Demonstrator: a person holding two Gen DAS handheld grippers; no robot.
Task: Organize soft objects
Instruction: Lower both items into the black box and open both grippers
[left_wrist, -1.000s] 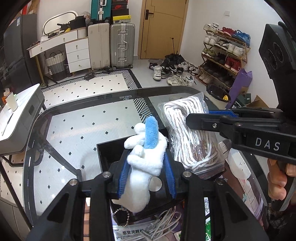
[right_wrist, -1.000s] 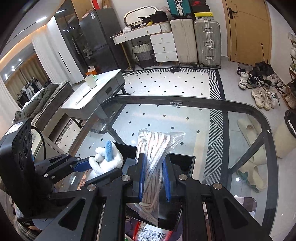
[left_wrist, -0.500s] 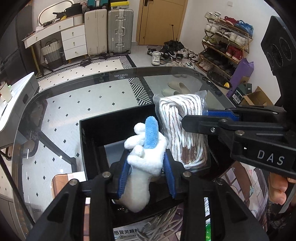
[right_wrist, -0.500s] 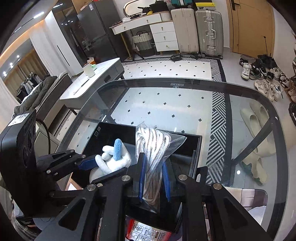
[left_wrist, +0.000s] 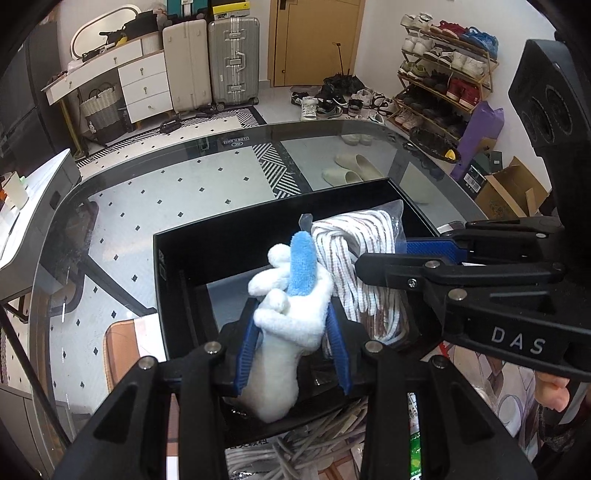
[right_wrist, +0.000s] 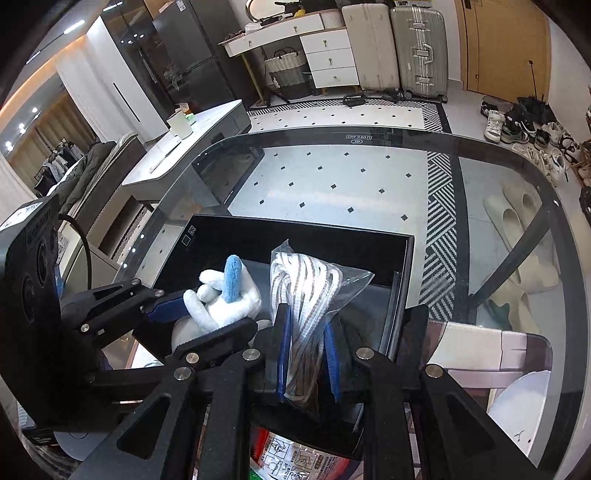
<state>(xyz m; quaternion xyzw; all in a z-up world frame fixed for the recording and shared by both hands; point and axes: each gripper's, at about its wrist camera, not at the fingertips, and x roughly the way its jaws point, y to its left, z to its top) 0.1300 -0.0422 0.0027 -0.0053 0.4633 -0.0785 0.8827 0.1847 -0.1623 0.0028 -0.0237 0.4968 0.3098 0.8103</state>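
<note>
Both grippers tilt steeply downward, side by side over a black box (left_wrist: 236, 243) on the glass tabletop (left_wrist: 147, 192). Left gripper (left_wrist: 291, 332): blue ribbed fingers (left_wrist: 338, 350) part-closed and pressing both flanks of one plush toy (left_wrist: 288, 325), fuzzy white fleece with stubby rounded limbs and a single blue nub sticking up; its lower body hangs below the pads, over the box's interior. Right gripper (right_wrist: 308, 350): fingers clamped as tight as they go on one bagged rope bundle (right_wrist: 306, 291), white cord with brownish flecks, coiled in loops inside a clear crinkled plastic bag; the bag's top flares above the pads, and the bundle sits over the box's right half, just beside the toy. Whether either item touches the box floor cannot be told. Box: rigid, rectangular, glossy black walls, open top, one count. Part of a person's hand (left_wrist: 552, 391) shows at the right gripper's handle. Loose grey cords (left_wrist: 295, 454) and printed packets (right_wrist: 291, 458) lie on the tabletop at the near edge, below the box. Two grippers, two soft items.
</note>
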